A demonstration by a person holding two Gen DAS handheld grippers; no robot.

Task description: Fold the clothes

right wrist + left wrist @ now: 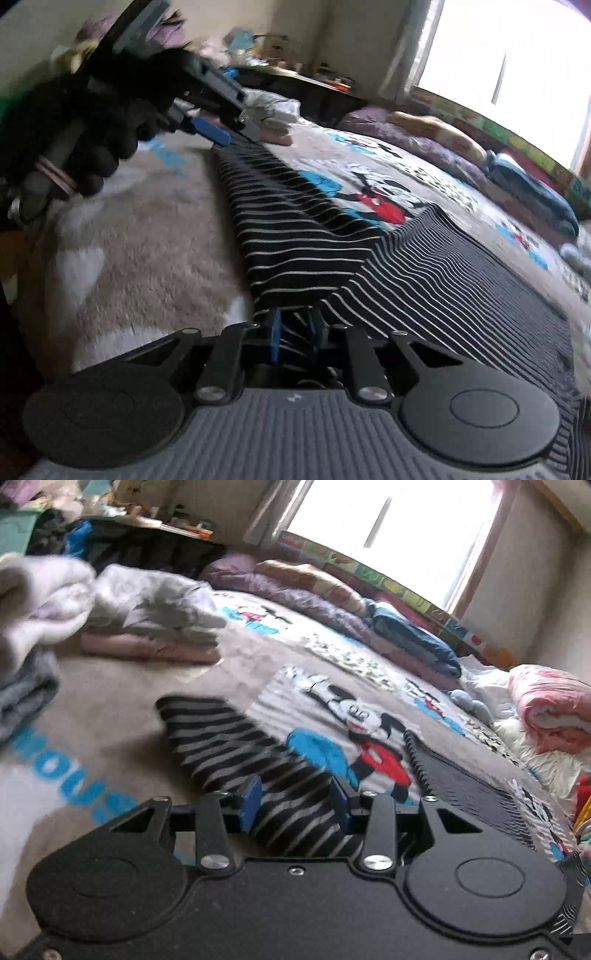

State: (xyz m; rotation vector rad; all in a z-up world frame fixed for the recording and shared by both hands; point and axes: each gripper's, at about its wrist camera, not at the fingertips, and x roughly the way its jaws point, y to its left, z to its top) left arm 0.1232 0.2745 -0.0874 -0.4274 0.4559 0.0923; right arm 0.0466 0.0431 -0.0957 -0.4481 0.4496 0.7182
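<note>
On a cartoon-print bedspread, a black knit garment with thin white stripes lies partly folded, one long flap turned over its body. At the flap's far end the left gripper straddles the fabric, blue pads apart; motion blur leaves contact unclear. At the near end the right gripper pinches the stripes. The fold's long axis runs straight between the two tools.

Cartoon-print bedspread, pink rolled blanket, purple quilt, bright window.
</note>
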